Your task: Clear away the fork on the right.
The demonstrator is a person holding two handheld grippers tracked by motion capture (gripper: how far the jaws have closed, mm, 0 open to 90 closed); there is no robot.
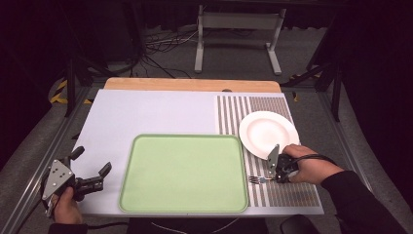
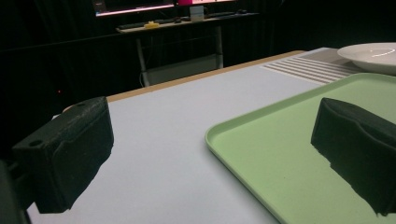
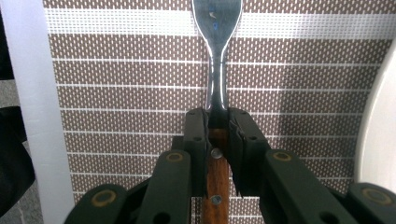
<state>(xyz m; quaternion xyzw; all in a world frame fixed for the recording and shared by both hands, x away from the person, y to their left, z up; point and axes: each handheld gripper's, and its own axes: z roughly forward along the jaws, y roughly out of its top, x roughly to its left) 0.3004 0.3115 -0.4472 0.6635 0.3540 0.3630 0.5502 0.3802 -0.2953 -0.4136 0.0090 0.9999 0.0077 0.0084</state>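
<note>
- One fork (image 3: 217, 70) with a wooden handle and a metal neck lies on the striped brown placemat (image 3: 116, 93) near the front right corner of the surface (image 1: 146, 112). In the high view its tines (image 1: 253, 180) point left, toward the tray.
- The right hand-held gripper (image 3: 217, 140) is clenched on the fork. Its two black pads press on either side of the wooden handle just behind the point where the metal begins. Two rivets show on the handle between the jaws.
- In the high view the right hand-held gripper (image 1: 272, 178) sits low over the front part of the placemat, with the person's right hand (image 1: 311, 168) behind it, coming in from the right edge.
- One white plate (image 1: 269, 134) stands on the same placemat, just behind the gripper and toward the back. Its rim shows at the right side of the right gripper view.
- One pale green tray (image 1: 185, 173) lies at the middle of the front edge of the surface. Its right rim is just beside the fork's tines.
- The left hand-held gripper (image 1: 92, 168) hovers at the front left corner, left of the tray. Its jaws stand wide apart and released, with nothing between them.
- In the left gripper view the two black jaws frame the bare surface and the tray's near corner (image 2: 215, 135).
- One placemat covers the right part of the surface.
</note>
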